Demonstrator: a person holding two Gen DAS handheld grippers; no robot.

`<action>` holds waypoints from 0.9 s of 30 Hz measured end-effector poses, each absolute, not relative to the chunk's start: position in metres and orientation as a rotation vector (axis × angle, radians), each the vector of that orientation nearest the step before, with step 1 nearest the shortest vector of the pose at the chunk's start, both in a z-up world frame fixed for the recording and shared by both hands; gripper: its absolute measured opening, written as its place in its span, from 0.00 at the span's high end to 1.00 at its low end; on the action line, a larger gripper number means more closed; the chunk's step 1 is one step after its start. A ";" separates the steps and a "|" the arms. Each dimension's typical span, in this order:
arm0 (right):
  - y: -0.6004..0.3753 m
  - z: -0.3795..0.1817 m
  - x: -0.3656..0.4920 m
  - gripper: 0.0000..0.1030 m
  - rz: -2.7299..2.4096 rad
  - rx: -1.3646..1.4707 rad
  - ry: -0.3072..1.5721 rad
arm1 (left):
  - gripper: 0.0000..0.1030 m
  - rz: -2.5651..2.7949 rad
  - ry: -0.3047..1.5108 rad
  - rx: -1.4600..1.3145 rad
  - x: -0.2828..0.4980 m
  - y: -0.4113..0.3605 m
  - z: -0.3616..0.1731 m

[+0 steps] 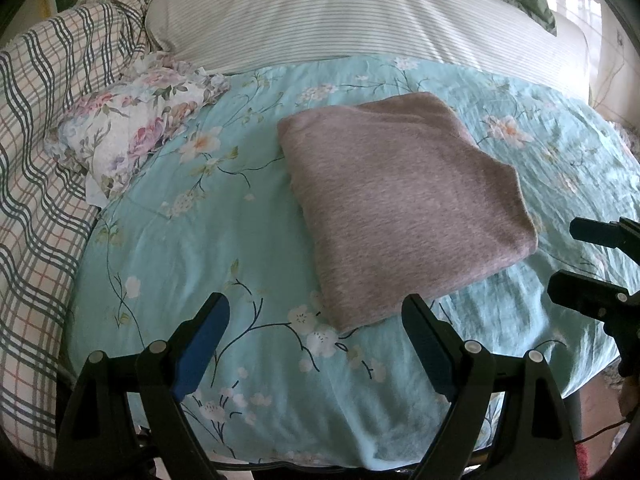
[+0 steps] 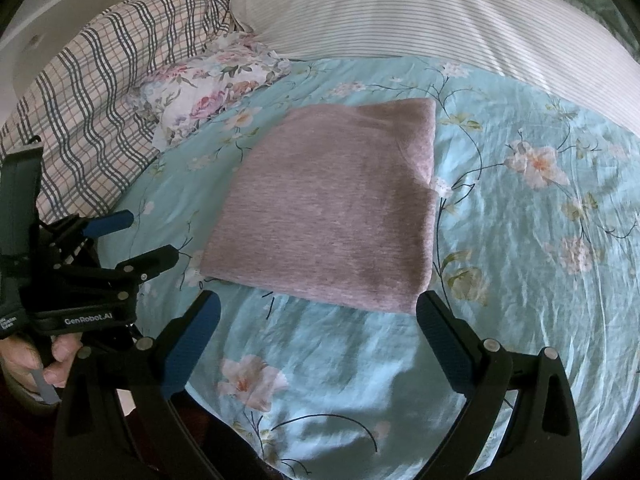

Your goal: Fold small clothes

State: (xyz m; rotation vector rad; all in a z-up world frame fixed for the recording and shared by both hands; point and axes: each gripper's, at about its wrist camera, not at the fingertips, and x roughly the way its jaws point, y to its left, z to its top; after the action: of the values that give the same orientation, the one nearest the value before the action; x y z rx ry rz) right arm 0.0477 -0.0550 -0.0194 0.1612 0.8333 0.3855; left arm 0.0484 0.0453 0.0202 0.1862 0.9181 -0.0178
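A folded mauve-grey knit garment (image 1: pixel 400 200) lies flat on the teal floral bedsheet (image 1: pixel 200 240); it also shows in the right wrist view (image 2: pixel 332 208). My left gripper (image 1: pixel 316 308) is open and empty, just short of the garment's near corner. My right gripper (image 2: pixel 318 304) is open and empty, hovering at the garment's near edge. The right gripper shows at the right edge of the left wrist view (image 1: pixel 576 260), and the left gripper shows at the left of the right wrist view (image 2: pixel 152 236), both beside the garment.
A small floral pillow (image 1: pixel 132 124) lies at the left of the sheet. A plaid blanket (image 1: pixel 44 140) is bunched along the left. A striped pillow (image 1: pixel 340 12) lies behind. The bed's near edge runs below the grippers.
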 end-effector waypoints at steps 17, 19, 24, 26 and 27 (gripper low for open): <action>-0.055 -0.020 0.048 0.04 0.388 0.160 0.833 | 0.14 -0.016 0.916 0.186 0.048 0.045 0.022; -0.055 -0.020 0.048 0.04 0.387 0.161 0.833 | 0.14 -0.017 0.915 0.186 0.048 0.044 0.022; -0.054 -0.020 0.048 0.04 0.387 0.163 0.832 | 0.14 -0.017 0.915 0.186 0.048 0.045 0.022; -0.054 -0.020 0.048 0.04 0.386 0.161 0.833 | 0.14 -0.017 0.915 0.187 0.048 0.044 0.022; -0.055 -0.020 0.048 0.04 0.386 0.161 0.832 | 0.14 -0.016 0.915 0.187 0.048 0.044 0.022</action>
State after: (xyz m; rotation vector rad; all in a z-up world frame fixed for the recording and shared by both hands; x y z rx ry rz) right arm 0.0483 -0.0546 -0.0198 0.1607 0.8322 0.3862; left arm 0.0478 0.0445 0.0218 0.1868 0.9147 -0.0157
